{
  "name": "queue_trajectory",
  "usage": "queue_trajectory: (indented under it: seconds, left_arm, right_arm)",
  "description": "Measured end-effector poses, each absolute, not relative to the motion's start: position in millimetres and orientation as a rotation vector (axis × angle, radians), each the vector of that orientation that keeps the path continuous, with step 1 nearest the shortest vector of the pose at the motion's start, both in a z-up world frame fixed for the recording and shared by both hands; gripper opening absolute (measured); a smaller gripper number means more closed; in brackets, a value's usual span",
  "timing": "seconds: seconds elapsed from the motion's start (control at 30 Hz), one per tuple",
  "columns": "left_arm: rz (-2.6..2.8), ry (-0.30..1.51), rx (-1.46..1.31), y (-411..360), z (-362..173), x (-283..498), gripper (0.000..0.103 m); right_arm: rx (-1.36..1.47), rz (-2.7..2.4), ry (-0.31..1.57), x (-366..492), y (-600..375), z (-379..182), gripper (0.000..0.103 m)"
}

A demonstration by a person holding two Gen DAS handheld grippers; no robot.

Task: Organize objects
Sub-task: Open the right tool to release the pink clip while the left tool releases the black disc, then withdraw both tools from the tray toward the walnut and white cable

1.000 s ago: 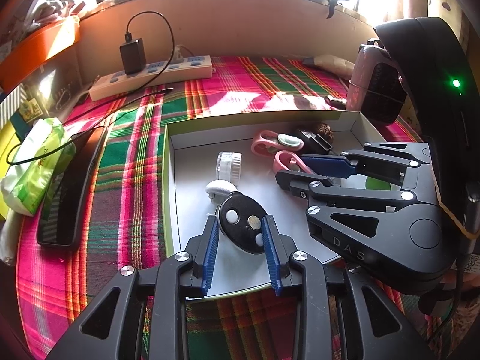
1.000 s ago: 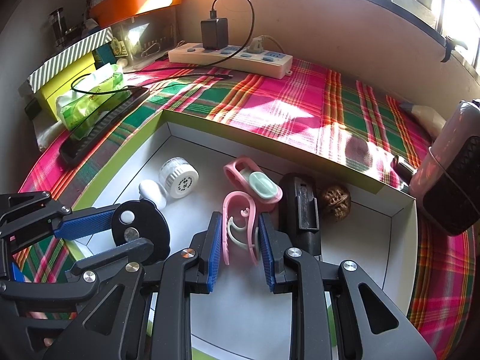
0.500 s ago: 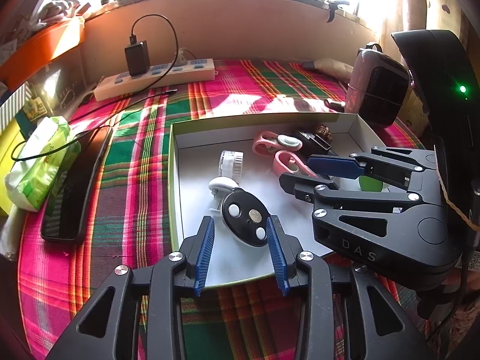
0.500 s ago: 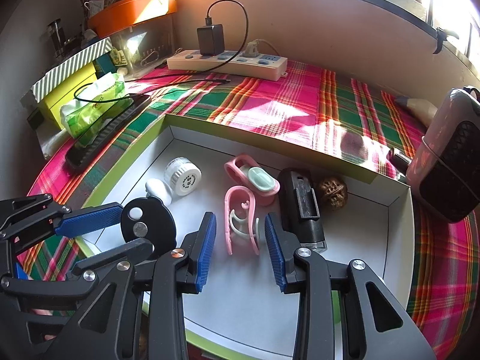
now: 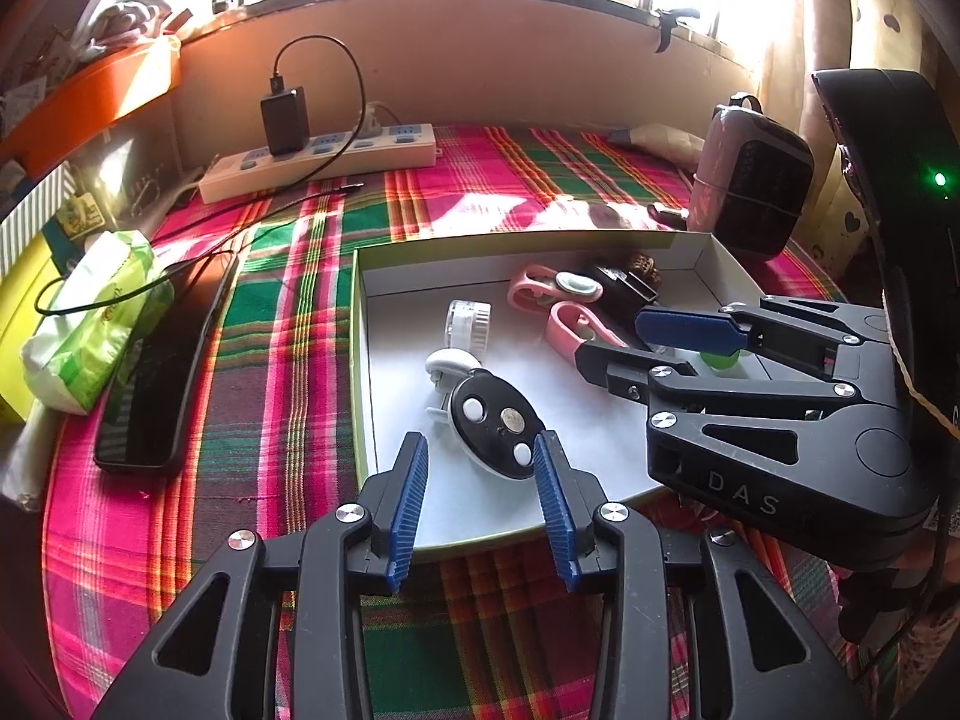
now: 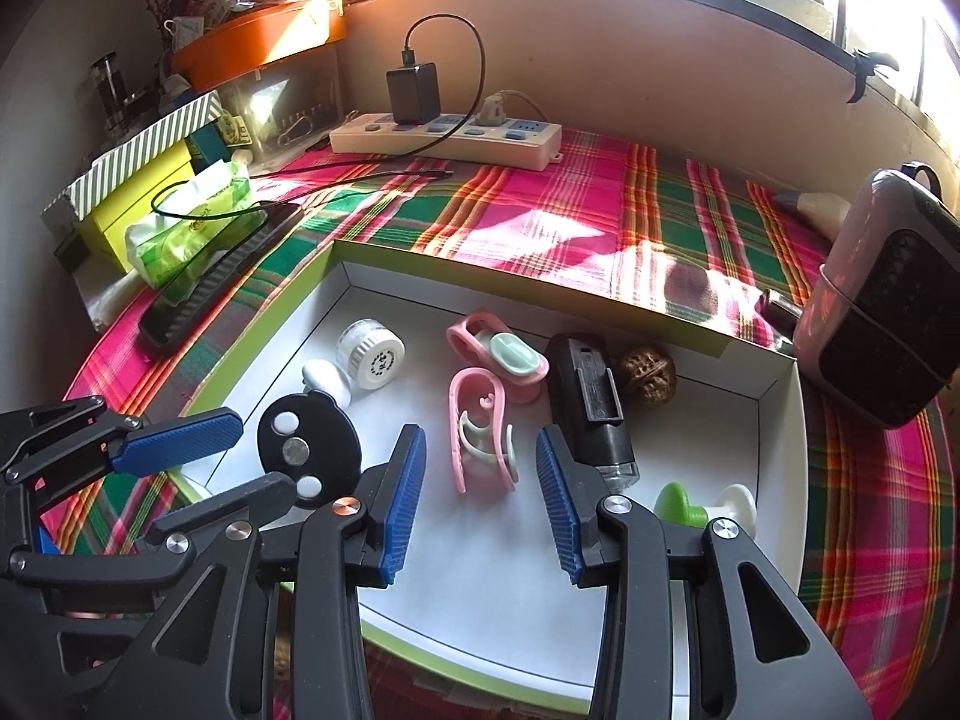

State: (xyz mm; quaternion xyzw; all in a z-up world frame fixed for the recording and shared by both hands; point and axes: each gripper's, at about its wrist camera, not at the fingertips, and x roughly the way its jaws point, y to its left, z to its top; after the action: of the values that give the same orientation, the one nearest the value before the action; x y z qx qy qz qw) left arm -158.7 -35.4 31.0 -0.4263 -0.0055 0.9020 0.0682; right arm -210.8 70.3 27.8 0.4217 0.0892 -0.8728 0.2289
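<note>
A white shallow box (image 5: 360,360) lies on the plaid cloth. In the left wrist view my left gripper (image 5: 480,462) hangs over its near edge, jaws apart. A black oval disc (image 5: 495,426) with three studs lies just past the tips, untouched by the blue pads. In the right wrist view my right gripper (image 6: 480,450) has its jaws opening. A pink clip (image 6: 474,420) lies on the box floor between the pads, with a gap on both sides. The box (image 6: 270,330) also holds a white ribbed cap (image 6: 372,354), a second pink clip with a mint pad (image 6: 498,354), a black device (image 6: 591,408) and a walnut (image 6: 648,372).
A green-and-white piece (image 6: 678,504) lies in the box by my right gripper. On the cloth to the left are a black phone (image 5: 156,372) and a tissue pack (image 5: 90,324). A power strip (image 5: 318,156) with a charger stands by the wall, a small heater (image 5: 750,180) at right.
Both grippers' jaws have spread. The left let go of the black disc and the right let go of the pink clip. Both things now lie in the box, and both grippers drew back slightly.
</note>
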Motion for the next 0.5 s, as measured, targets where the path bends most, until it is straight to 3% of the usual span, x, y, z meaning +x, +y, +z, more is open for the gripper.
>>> queue_trajectory:
  seconds: [0.5]
  left_arm:
    - [2.724, -0.049, -1.218, -37.1, 46.1, -132.2, 0.035]
  right_arm:
    - [1.098, -2.471, 0.143, -180.4, 99.2, 47.5, 0.040]
